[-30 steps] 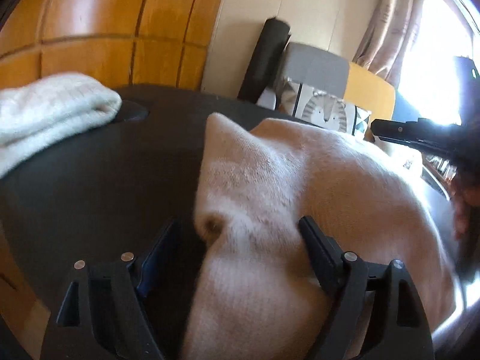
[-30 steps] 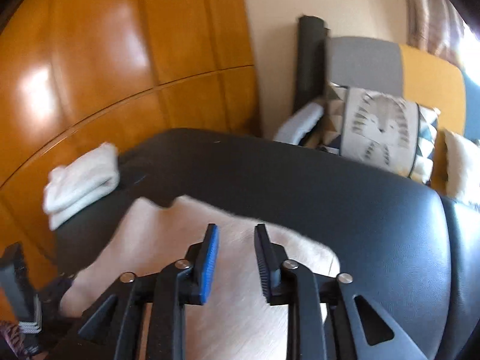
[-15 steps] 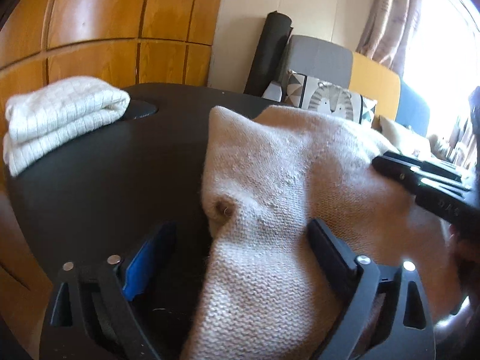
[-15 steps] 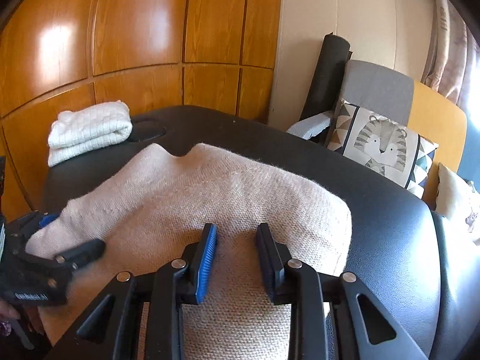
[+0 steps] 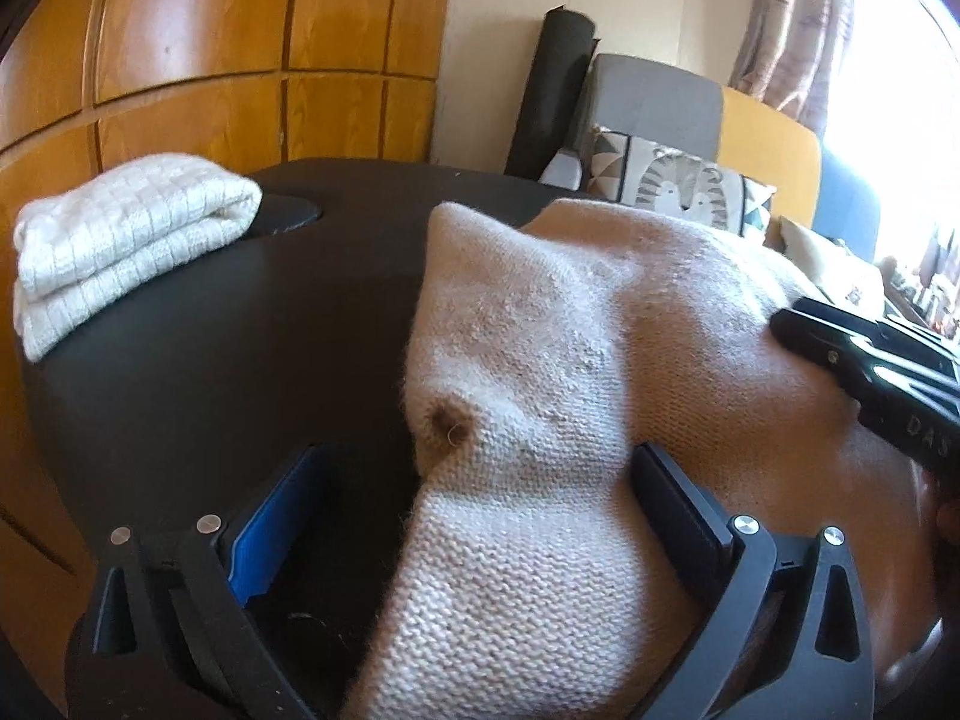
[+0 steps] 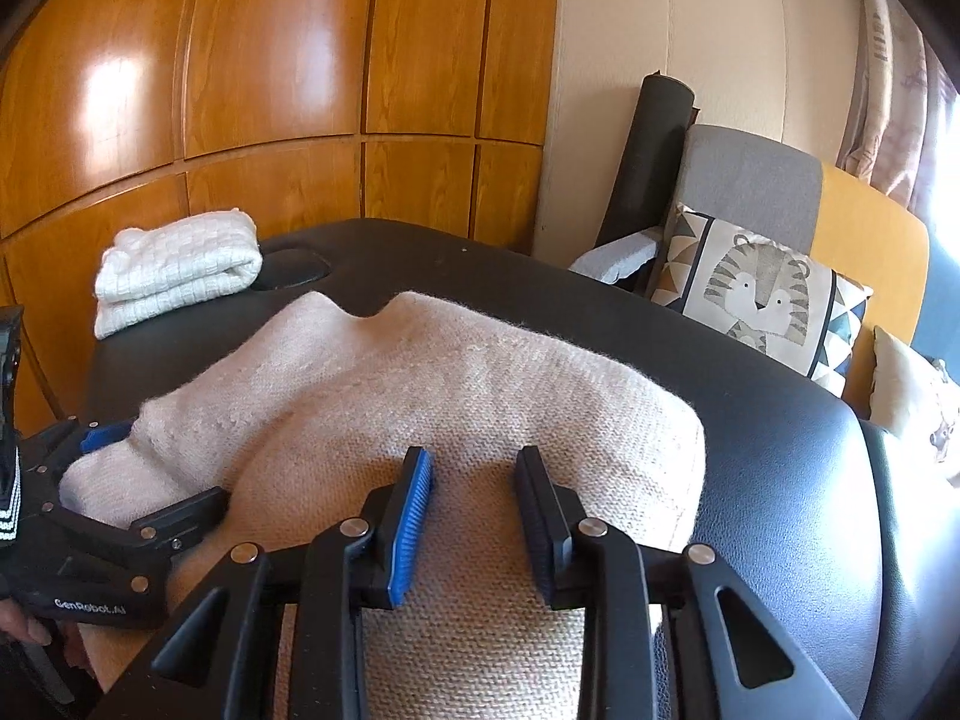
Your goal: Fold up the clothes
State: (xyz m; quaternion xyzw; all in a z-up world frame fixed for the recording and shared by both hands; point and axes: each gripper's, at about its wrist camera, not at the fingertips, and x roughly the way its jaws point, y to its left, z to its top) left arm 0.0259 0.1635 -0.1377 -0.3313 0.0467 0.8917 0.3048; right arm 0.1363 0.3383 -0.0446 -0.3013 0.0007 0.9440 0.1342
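A beige knit sweater (image 6: 456,396) lies spread over the black padded table (image 6: 780,456), filling the lower centre of both views. In the left wrist view, the left claw (image 5: 474,516) stands released, its jaws having just been opening to full width; a narrow fold of the sweater runs up between them, lying against the right-hand finger and well clear of the blue-padded left one, so nothing is pinched. Only this view shows a small brown spot (image 5: 450,420) on the knit just above the jaws. The right claw (image 5: 864,372) enters at the right edge of this frame as a dark bar lying over the sweater.

The right wrist view shows the right claw (image 6: 474,504) from behind, its jaws narrow but parted, having just been opening slightly; the knit lies beneath them and no fabric is gripped. Here the left claw (image 6: 150,480) appears at the lower left, straddling the sweater's left end. A tiger-print cushion (image 6: 756,300) shows plainly at the right of this view.

A folded white knit (image 5: 126,234) sits at the table's far left corner, well apart from the sweater, before wooden wall panels (image 6: 270,60).
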